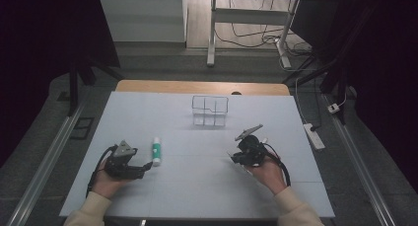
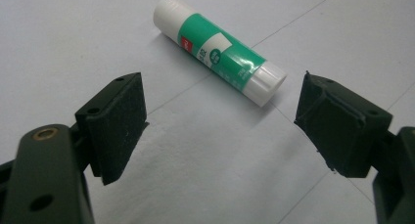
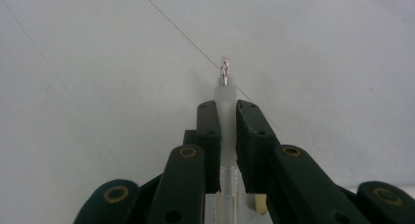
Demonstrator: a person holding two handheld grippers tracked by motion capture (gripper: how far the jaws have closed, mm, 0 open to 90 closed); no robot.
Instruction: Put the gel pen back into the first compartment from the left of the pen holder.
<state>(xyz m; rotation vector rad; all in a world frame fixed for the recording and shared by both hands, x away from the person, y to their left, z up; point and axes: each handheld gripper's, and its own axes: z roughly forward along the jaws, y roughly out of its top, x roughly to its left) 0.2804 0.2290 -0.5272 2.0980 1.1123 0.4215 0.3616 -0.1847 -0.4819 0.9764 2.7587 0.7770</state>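
Pen (image 3: 225,94) between right claw (image 3: 226,111) pads

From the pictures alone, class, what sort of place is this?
Probably a lab or office workroom set up for recording: a white-topped table stands on a grey floor, a height-adjustable desk frame stands behind it with loose cables, and a power strip lies beside it.

Laboratory or office-type recording room. Indicated by: white rectangular work table (image 1: 162,191) on grey carpeted floor (image 1: 162,65); metal-legged white desk frame (image 1: 213,33) beyond; loose black cables (image 1: 251,36) across the floor; white power strip (image 1: 314,135) beside the table; dark curtains (image 1: 39,48) at both sides.
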